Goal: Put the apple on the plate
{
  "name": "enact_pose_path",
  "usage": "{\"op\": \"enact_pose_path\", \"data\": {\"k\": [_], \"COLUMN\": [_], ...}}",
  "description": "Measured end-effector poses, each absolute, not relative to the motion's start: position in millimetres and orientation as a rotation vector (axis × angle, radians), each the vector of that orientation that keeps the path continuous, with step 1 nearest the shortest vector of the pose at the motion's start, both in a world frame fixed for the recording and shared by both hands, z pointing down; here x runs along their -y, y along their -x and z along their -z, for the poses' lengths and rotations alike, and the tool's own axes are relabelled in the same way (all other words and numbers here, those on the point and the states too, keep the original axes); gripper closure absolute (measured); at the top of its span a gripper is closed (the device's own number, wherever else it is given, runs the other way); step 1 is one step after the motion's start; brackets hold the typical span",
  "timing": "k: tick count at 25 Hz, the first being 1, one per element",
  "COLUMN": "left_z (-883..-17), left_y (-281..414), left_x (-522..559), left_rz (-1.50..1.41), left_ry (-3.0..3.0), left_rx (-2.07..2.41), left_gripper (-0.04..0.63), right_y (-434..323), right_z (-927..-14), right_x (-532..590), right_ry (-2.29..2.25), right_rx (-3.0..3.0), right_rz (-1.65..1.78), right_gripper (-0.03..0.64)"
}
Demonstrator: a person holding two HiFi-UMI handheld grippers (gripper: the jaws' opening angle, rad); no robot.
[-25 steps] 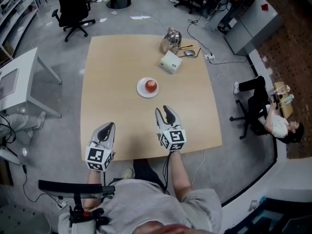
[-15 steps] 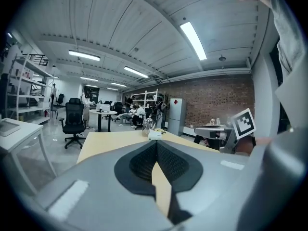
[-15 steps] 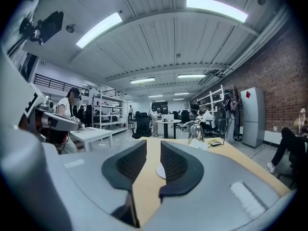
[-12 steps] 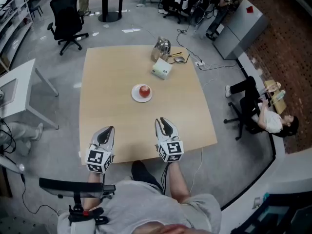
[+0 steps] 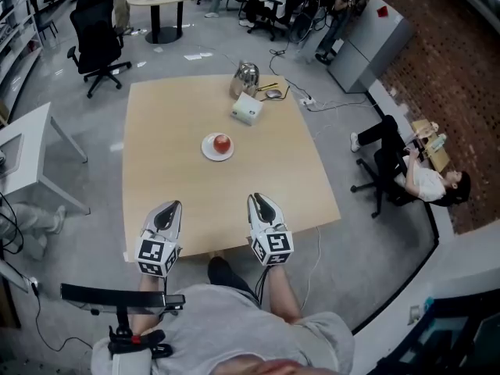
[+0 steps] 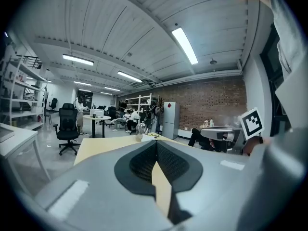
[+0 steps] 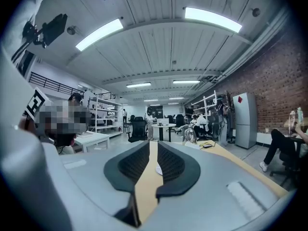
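Note:
The red apple (image 5: 223,141) rests on the small white plate (image 5: 207,150) in the middle of the wooden table (image 5: 156,147). Both grippers hover over the table's near edge, well short of the plate. My left gripper (image 5: 170,206) (image 6: 155,146) has its tips touching and holds nothing. On my right gripper (image 5: 260,199) (image 7: 154,146) the jaws have just been closing. A narrow slit remains between them, with nothing in it. Through that slit, in the right gripper view, a sliver of the plate (image 7: 158,169) shows far ahead.
A glass jug (image 5: 246,75), a white box (image 5: 246,110) and a mouse with cables (image 5: 273,93) sit at the table's far side. Around the table are a white desk (image 5: 31,151) at left, an office chair (image 5: 95,41) beyond, and a seated person (image 5: 414,178) at right.
Both grippers have drawn back from the plate to the table's near edge, the right one farther. The right jaws have narrowed. The apple stays on the plate.

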State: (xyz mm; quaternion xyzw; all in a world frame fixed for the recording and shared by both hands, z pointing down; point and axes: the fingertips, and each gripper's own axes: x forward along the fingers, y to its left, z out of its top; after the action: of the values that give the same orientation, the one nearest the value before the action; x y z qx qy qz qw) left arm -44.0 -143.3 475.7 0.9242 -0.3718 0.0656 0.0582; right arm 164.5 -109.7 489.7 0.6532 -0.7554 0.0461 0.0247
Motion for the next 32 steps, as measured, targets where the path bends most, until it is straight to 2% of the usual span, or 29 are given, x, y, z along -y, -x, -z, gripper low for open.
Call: {"op": "enact_pose_path", "data": {"k": [14, 32], "left_z": [-445.8, -447.5], "left_y": [36.4, 38.8], "left_x": [89.8, 88.5], "left_rz": [-0.172, -0.176], "left_ry": [-2.891, -2.898], "left_rx": [1.084, 1.082], "left_gripper": [0.575, 0.575], "right_y": [-167.4, -173.5], "right_z": [-480.0, -484.1], "right_x": [28.5, 11.8], "right_ry": [-2.095, -2.129], "right_rx": [2.312, 2.285], "right_rz": [-0.143, -0.166], "right_gripper": [0.6, 0.604]}}
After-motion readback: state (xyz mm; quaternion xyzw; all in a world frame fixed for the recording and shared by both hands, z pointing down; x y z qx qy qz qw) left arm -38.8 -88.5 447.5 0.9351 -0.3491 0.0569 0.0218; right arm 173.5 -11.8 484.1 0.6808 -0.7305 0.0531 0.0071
